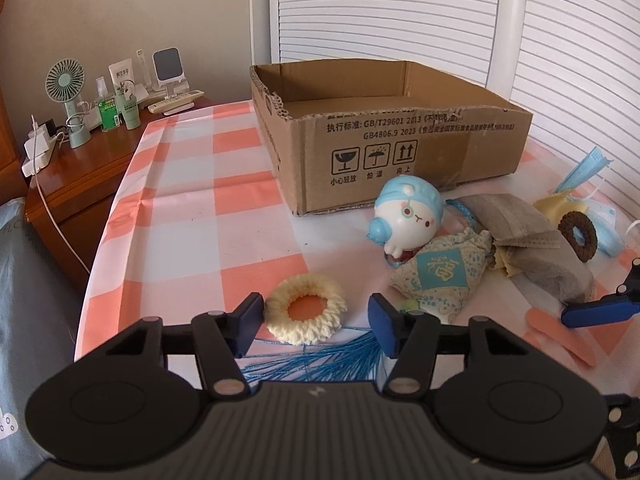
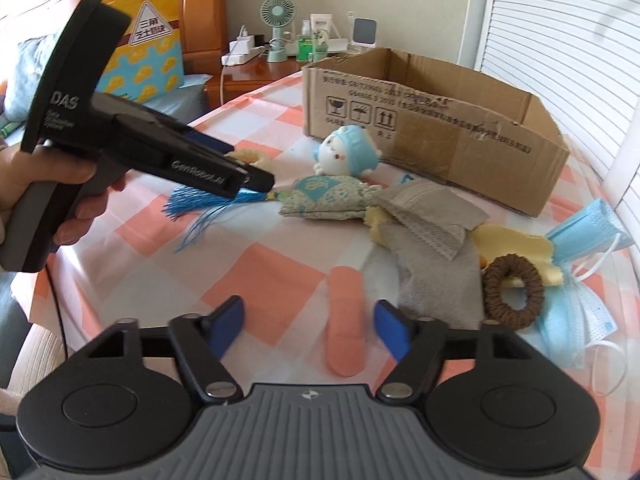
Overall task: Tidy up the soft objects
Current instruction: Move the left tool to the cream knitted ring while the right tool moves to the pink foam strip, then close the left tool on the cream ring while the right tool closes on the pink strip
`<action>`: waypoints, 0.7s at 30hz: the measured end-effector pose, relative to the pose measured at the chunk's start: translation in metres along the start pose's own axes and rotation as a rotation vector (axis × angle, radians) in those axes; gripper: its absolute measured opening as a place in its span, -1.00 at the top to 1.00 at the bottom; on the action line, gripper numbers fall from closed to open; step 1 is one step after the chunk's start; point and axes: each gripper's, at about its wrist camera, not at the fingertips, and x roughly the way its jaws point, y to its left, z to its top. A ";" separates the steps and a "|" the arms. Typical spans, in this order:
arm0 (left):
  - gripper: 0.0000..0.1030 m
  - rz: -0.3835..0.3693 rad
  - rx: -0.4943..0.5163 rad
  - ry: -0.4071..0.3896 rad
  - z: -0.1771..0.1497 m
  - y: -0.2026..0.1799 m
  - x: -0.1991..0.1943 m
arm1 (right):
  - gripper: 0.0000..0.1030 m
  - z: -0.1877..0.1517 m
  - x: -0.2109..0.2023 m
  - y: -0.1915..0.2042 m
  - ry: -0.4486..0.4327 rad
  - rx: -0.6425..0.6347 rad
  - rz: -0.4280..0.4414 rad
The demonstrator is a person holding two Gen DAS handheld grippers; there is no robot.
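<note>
Daylight through white slatted blinds (image 1: 400, 12), w/ a white frame (image 1: 506, 20), lights a bedroom corner; the beige wall (image 1: 120, 12) to the left sits in softer light. A tabletop under a pink-and-white checked cloth (image 1: 192, 184) fills the foreground. Beside it, a reddish wooden nightstand (image 1: 92, 168) carries a mint desk fan (image 1: 66, 80), bottles, tubes, a phone stand & a white power strip (image 1: 38, 148). A carved wooden headboard (image 2: 200, 8) rises at left, a yellow patterned bag (image 2: 148, 60) leaning against it.

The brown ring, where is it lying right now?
In the right wrist view the brown ring lies on the checked cloth at the right, beside the grey cloth and the blue masks.
</note>
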 end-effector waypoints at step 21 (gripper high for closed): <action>0.33 -0.021 0.028 -0.020 0.010 -0.001 -0.022 | 0.57 0.006 -0.018 -0.010 -0.031 0.015 -0.051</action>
